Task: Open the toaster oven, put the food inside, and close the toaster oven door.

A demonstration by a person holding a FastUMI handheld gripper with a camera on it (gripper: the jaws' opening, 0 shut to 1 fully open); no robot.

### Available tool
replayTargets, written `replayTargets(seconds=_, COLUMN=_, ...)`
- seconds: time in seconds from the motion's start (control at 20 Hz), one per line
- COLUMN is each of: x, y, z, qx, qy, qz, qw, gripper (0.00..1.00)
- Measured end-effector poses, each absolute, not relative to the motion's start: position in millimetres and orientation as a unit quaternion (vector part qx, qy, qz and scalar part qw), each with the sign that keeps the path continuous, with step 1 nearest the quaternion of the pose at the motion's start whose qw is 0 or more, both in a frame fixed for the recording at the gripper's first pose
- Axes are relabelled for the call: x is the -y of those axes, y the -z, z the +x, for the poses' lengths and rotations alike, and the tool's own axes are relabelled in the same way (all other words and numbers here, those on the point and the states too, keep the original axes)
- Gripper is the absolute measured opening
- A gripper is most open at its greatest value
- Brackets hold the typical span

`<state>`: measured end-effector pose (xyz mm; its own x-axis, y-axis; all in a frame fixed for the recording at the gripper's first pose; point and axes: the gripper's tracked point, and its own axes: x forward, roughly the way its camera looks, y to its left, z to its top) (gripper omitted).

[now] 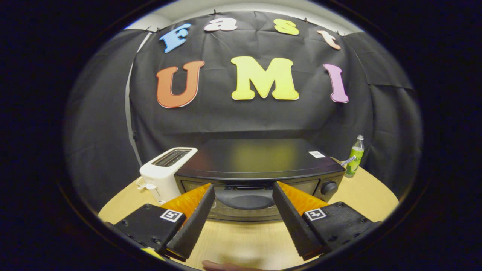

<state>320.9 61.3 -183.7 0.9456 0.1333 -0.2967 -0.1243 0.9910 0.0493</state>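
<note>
Your tongs point(243, 190) covered both lower corners of the toaster oven point(260, 165), and its door glass was too dark to see through. The oven was black, door closed, handle point(244, 198) between the spread fingers, which held nothing. It sat toward the table's point(361, 195) far edge, a white toaster point(165, 171) touching one side, a green bottle point(355, 157) near the other.

Fisheye view along the tongs point(243, 188), near and slightly above the toaster oven point(260, 165) front.
</note>
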Motion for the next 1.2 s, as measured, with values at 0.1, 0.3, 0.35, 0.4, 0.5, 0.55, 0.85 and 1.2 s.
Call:
replayTargets(seconds=0.1, x=-57, y=186, z=329, qx=-0.154, qy=-0.06, qz=0.017, qw=0.986, gripper=1.0)
replayTargets(seconds=0.3, x=-55, y=187, z=342, qx=-0.148, qy=-0.055, qz=0.011, qw=0.987, gripper=1.0)
replayTargets(seconds=0.35, x=-55, y=189, z=341, qx=-0.149, qy=-0.055, qz=0.009, qw=0.987, gripper=1.0)
replayTargets(seconds=0.4, x=-55, y=189, z=341, qx=-0.15, qy=-0.054, qz=0.009, qw=0.987, gripper=1.0)
replayTargets(seconds=0.5, x=-54, y=189, z=338, qx=-0.154, qy=-0.051, qz=0.01, qw=0.987, gripper=1.0)
replayTargets(seconds=0.55, x=-54, y=189, z=336, qx=-0.155, qy=-0.049, qz=0.016, qw=0.987, gripper=1.0)
replayTargets(seconds=0.85, x=-53, y=197, z=310, qx=-0.152, qy=-0.043, qz=0.015, qw=0.987, gripper=1.0)
replayTargets(seconds=1.2, x=-50, y=227, z=264, qx=-0.156, qy=-0.046, qz=0.017, qw=0.987, gripper=1.0)
